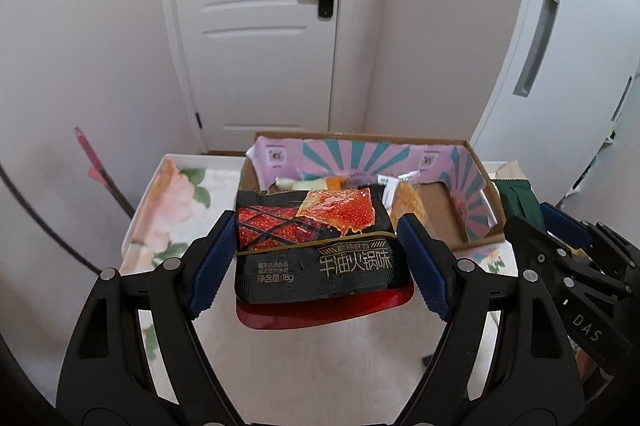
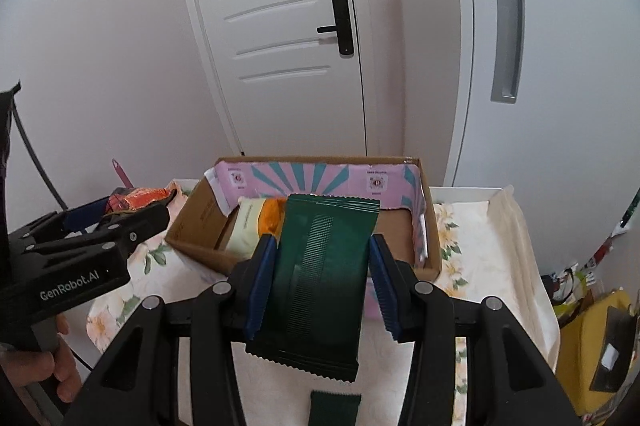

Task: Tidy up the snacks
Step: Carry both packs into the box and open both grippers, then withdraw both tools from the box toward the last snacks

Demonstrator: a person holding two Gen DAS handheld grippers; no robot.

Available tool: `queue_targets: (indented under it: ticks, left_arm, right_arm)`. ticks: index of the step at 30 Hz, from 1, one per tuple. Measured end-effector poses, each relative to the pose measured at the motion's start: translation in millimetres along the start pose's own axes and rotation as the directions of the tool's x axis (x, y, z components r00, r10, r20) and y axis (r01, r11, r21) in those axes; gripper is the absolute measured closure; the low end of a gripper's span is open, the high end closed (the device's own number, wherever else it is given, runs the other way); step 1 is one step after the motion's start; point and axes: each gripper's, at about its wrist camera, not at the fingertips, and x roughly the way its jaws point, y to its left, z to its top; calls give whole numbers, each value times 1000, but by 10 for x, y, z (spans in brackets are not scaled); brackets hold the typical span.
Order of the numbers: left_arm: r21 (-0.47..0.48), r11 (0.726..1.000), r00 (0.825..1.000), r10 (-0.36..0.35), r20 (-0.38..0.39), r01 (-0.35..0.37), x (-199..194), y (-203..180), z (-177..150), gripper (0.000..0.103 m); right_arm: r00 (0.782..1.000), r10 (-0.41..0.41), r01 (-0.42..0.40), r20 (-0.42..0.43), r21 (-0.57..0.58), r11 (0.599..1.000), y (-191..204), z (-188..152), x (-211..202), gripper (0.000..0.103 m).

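My left gripper (image 1: 316,230) is shut on a black and red snack packet (image 1: 312,246), its blue pads pressing both sides; a red packet (image 1: 324,312) shows under it. In the right wrist view my right gripper (image 2: 322,244) is shut on a small stack of dark green packets (image 2: 320,278). Both are held above the table, short of an open cardboard box (image 1: 436,210) (image 2: 200,214) with a pink and teal lining. Inside it lie several yellow and orange snacks (image 2: 260,222). Another green packet (image 2: 335,406) shows below the right gripper.
The box stands on a floral cloth (image 1: 172,210) (image 2: 472,250) over a white table. Behind are a white door (image 1: 256,26) and a white cabinet (image 2: 540,66). A hand (image 2: 60,366) holds the left gripper's grip. A yellow object (image 2: 592,346) sits low on the right.
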Motion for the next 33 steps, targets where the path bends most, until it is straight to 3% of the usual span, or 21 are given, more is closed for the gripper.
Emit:
queue_targets:
  ticks: [5,15,16,17,21,26,33]
  left_arm:
    - [8,999,997,-46,-59,47,364,57,246,25]
    - [111,984,979,-122,-163,141,1141,-90,573,23]
    - [128,982,980,-116,-164,138,1172,-104,569,17]
    - [159,979,981,-98,-167,124,1220,-132,559,1]
    - [211,968,978,-99,-185,138,1319,-133,495,1]
    - [177,970,969,-129,-212,167,1332,32,431,1]
    - [151,981,978,-98,-182,126,1212,273,428,1]
  right_arm:
    - [1000,-5,5,-6,18,1000,-25,206,179,60]
    - [999,-40,41,-21,49,998,-37,621,698,60]
    - [999,-47,48,-23,53,997,-50,633,725,60]
    - [998,-55,56,-27,61,997,-73,643,762,60]
    - [994,-82,88,-66,94,992,-207,643,910,60]
    - [989,-82,97,-120,129,987,-339,557,1023,60]
    - [986,-32,53,-162,126,991,-245,578,1203,60]
